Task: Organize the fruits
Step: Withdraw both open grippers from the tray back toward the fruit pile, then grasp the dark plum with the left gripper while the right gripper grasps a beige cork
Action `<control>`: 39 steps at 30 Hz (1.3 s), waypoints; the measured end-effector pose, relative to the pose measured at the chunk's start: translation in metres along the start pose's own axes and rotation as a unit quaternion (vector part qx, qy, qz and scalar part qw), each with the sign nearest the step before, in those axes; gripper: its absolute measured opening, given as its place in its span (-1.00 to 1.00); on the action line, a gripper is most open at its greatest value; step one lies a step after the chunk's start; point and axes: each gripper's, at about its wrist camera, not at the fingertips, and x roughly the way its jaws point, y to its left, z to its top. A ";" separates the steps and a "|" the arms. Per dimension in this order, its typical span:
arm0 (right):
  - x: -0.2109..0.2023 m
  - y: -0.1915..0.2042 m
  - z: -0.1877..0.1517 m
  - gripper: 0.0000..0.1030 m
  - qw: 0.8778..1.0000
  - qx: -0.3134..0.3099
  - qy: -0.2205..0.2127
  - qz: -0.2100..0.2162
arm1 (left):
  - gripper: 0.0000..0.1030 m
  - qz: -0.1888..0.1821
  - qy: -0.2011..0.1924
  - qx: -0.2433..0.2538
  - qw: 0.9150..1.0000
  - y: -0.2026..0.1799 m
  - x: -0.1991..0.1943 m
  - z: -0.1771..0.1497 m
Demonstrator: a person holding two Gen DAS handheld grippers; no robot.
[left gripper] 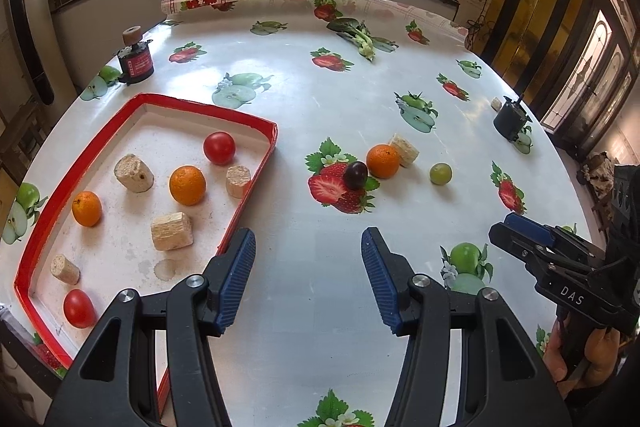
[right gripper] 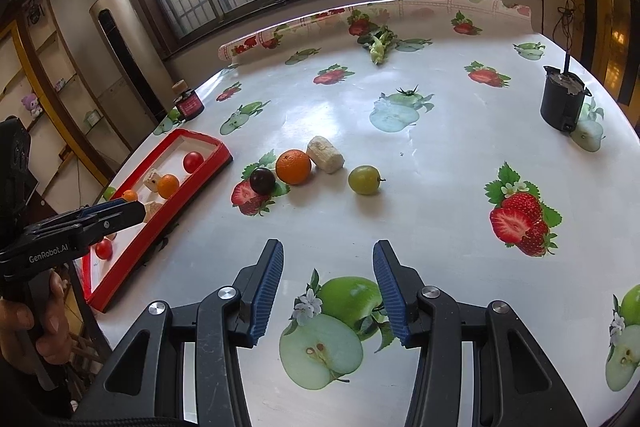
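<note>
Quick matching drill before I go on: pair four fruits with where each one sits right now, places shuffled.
Things:
1. dark plum
2. green grape
3. loose orange
4. far tomato

Places:
A. inside the red tray, near its far rim
B. on the printed strawberry of the tablecloth
C. alone on bare cloth, right of the cluster
D. touching the cork-like block outside the tray

Pairs: 1-B, 2-C, 3-D, 4-A

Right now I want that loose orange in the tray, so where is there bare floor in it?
In the red-rimmed white tray, floor is bare at the far-left corner beyond the beige cork cylinder, and between the near red tomato and the rectangular beige block. The middle is crowded.
</note>
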 end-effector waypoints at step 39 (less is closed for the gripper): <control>0.140 0.010 0.085 -0.41 0.985 -0.147 0.081 0.039 | -0.40 -0.064 0.060 0.050 0.995 -0.027 0.127 0.050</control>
